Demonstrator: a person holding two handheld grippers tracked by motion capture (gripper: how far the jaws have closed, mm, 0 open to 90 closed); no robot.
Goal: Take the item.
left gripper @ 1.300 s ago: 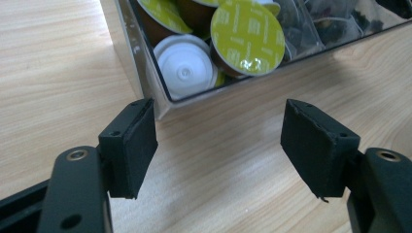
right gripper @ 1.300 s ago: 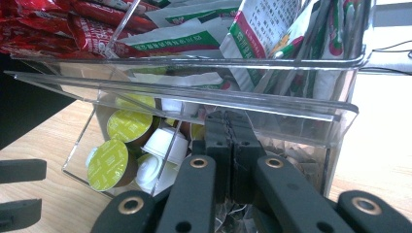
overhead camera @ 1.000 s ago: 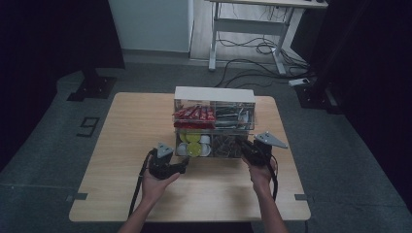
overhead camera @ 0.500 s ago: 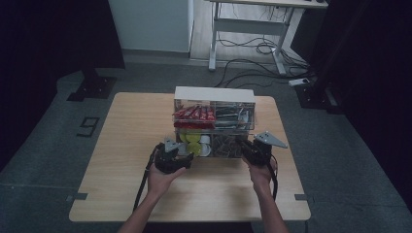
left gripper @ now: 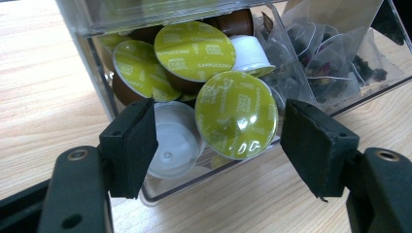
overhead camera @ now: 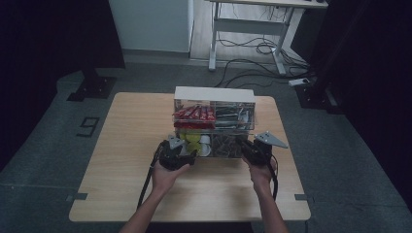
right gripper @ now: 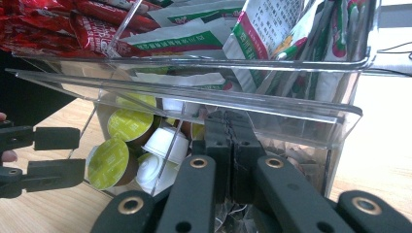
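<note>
Left gripper view looks along the left tongs (left gripper: pixel 218 141), whose pads stand wide apart with nothing pressed between them; a green-lidded cappuccino capsule (left gripper: pixel 236 115) sits just ahead of them in the gap, with a white capsule (left gripper: pixel 176 141) beside it toward the left pad. Both lie in the open front of the clear acrylic organizer (left gripper: pixel 97 68), in its lower compartment, and neither pad touches a capsule yet. Beyond the right pad, the neighbouring compartment holds tea bags (left gripper: pixel 330 63). The right tongs (right gripper: pixel 228 141) are closed flat with nothing between them, their tips at the front of the organizer just under its lifted clear flap (right gripper: pixel 194 92) (seemingly propping it, though contact is hard to tell). From the high view, both tongs meet the organizer near the tabletop (overhead camera: pixel 131 126) front edge. By my judgement the pick is lined up but not made: closing on the capsule and drawing it out remain.
</note>
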